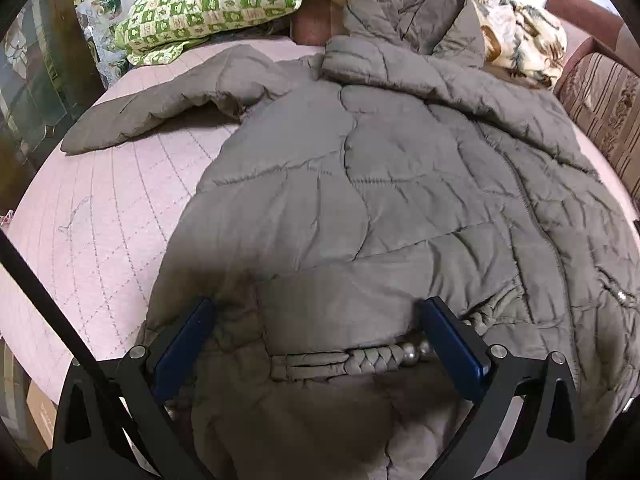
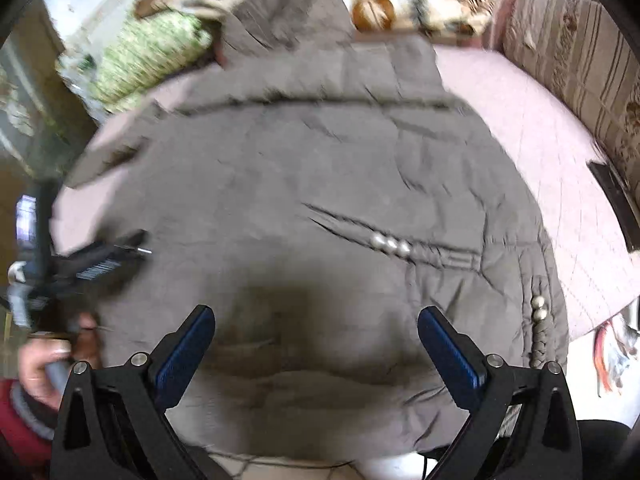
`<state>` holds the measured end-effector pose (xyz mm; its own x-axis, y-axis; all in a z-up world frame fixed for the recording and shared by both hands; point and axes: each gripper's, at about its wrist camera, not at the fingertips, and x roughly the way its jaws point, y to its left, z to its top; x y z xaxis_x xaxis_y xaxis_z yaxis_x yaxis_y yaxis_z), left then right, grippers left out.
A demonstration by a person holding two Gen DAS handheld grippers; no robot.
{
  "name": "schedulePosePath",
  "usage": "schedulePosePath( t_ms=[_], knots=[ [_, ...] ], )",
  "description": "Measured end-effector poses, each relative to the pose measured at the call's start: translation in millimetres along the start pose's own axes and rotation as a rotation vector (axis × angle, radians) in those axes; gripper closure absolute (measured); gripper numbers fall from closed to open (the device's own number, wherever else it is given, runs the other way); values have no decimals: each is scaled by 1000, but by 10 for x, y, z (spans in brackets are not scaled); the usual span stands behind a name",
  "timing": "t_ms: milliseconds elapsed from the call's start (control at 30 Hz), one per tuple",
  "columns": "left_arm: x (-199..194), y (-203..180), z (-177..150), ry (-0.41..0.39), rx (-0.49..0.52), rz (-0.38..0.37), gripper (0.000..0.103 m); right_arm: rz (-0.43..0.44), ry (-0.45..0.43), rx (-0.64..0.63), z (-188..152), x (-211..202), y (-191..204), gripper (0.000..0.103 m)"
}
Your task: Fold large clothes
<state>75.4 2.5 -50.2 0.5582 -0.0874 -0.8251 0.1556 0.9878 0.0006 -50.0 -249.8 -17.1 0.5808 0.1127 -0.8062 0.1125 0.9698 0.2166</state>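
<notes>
A grey-brown quilted coat [image 1: 380, 184] lies spread on the pink quilted bed cover [image 1: 96, 220], hood [image 1: 408, 12] at the far end and one sleeve [image 1: 152, 112] stretched out to the left. My left gripper [image 1: 318, 312] stands wide open over the near hem, its blue pads either side of a braided belt with pearl beads [image 1: 360, 356], not pressing on it. In the blurred right wrist view my right gripper [image 2: 316, 316] is open above the coat [image 2: 320, 160], nothing between its fingers. The left gripper [image 2: 112, 256] and a person's hand [image 2: 40, 368] show at the left edge.
A green-and-white checked pillow [image 1: 208, 4] and a patterned blanket [image 1: 520, 40] lie at the head of the bed. A striped sofa back [image 1: 600, 112] runs along the right side. A dark glass-fronted cabinet [image 1: 32, 80] stands to the left.
</notes>
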Motion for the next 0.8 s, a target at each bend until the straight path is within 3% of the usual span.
schedulePosePath(
  t_ms=[167,300,433,567,700,800],
  knots=[
    [-363,-41,29,-78,30,-14,0,63,-156,-124,307,-743,394,0],
    [-899,-68,119,-148,39,-45,0,123,-307,-194,575,-1365,642,0],
    [-1464,-31,247,-255,28,-41,0,107,-442,-249,735,-1715,793,0],
    [-1634,75,247,-296,9,19,0,111,-416,-265,726,-1474,742,0],
    [-1353,50,113,-234,29,76,0,86,-352,-256,605,-908,583,0],
    [-1064,76,39,-172,24,76,0,65,-257,-250,565,-385,490,0]
  ],
)
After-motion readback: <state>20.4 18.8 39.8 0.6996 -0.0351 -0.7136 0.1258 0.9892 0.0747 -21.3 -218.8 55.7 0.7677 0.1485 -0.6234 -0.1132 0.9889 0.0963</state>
